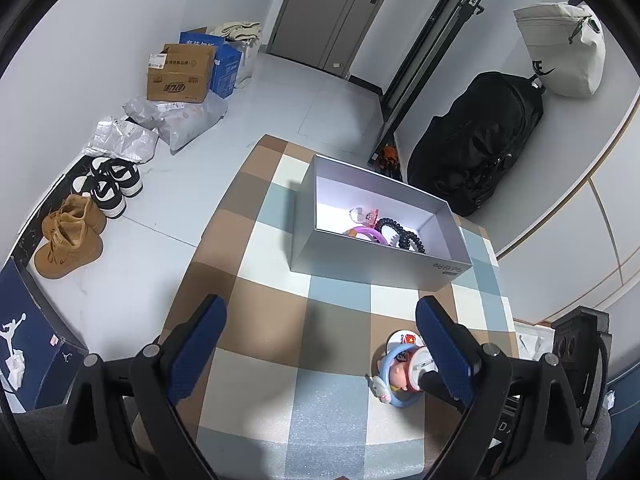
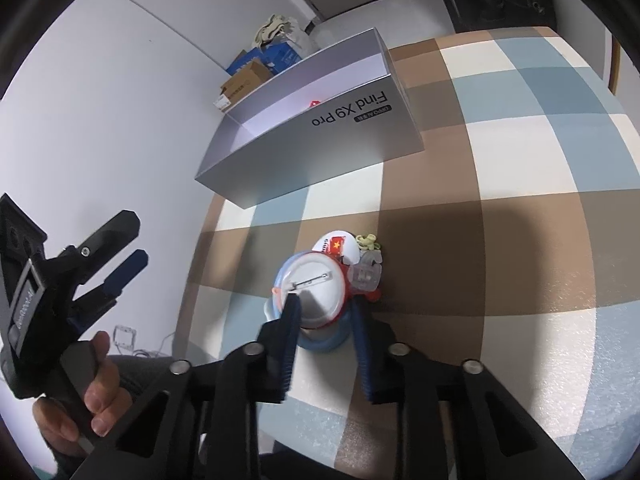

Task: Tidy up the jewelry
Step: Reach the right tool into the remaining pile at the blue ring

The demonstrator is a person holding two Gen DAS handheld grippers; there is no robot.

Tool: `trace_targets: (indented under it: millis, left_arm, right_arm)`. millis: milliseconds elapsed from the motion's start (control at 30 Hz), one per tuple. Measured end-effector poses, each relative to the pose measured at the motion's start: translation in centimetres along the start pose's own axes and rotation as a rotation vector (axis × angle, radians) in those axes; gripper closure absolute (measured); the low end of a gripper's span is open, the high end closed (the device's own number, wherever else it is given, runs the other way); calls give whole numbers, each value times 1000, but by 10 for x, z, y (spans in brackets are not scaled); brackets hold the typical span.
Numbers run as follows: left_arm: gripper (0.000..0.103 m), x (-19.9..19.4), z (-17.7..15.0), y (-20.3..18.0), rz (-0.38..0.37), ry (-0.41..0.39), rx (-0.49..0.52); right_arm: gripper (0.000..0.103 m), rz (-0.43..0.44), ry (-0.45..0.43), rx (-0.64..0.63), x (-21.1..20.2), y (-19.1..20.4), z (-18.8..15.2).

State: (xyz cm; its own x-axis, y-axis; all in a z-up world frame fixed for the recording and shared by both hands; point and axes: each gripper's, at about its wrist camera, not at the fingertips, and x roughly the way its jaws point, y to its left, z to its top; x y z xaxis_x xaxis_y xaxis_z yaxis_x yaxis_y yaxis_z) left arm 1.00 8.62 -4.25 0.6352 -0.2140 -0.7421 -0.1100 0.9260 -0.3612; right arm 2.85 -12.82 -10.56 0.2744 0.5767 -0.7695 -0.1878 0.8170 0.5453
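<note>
An open grey box (image 1: 372, 256) (image 2: 320, 148) stands on the checkered table and holds a purple bangle (image 1: 370, 236), a black coil tie (image 1: 404, 232) and a pink clip. A small pile lies near the table's front: a white pin badge (image 2: 316, 284) back-side up, a blue ring (image 1: 394, 396) with a pink charm, a flag badge (image 2: 340, 246), a clear clip (image 2: 366, 274). My right gripper (image 2: 324, 304) is closed around the white pin badge. My left gripper (image 1: 320, 320) is open and empty above the table, left of the pile; it also shows in the right wrist view (image 2: 120, 248).
The checkered table (image 1: 264, 360) ends at an edge on the left with floor below. Shoes (image 1: 68, 236), cardboard boxes (image 1: 180, 76) and plastic bags lie on the floor by the wall. A black backpack (image 1: 476, 148) leans behind the box.
</note>
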Motion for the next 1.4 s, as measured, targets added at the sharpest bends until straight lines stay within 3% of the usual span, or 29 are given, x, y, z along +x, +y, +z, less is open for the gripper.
trace_targets:
  millis: [367, 733, 833, 900, 933, 967, 1000, 1400]
  left_arm:
    - [10, 6, -1, -5, 9, 19, 18]
    - [10, 12, -3, -7, 20, 39, 17]
    - [10, 12, -3, -7, 21, 42, 18]
    - [10, 12, -3, -7, 17, 41, 16]
    - [10, 12, -3, -7, 13, 40, 14]
    - [10, 13, -4, -8, 11, 41, 16]
    - [10, 13, -5, -9, 11, 44, 21]
    - [10, 12, -3, -1, 34, 44, 2]
  right_arm:
    - [98, 21, 27, 53, -4, -12, -5]
    - [102, -32, -2, -11, -18, -9, -9]
    - [98, -66, -19, -71, -22, -2, -14]
    - [90, -83, -24, -125, -23, 3, -19]
    - [74, -93, -22, -165, -22, 9, -23]
    - [50, -99, -24, -186, -21, 11, -26]
    - [45, -102, -28, -216, -19, 15, -30]
    - [44, -276, -3, -496, 11, 49, -47]
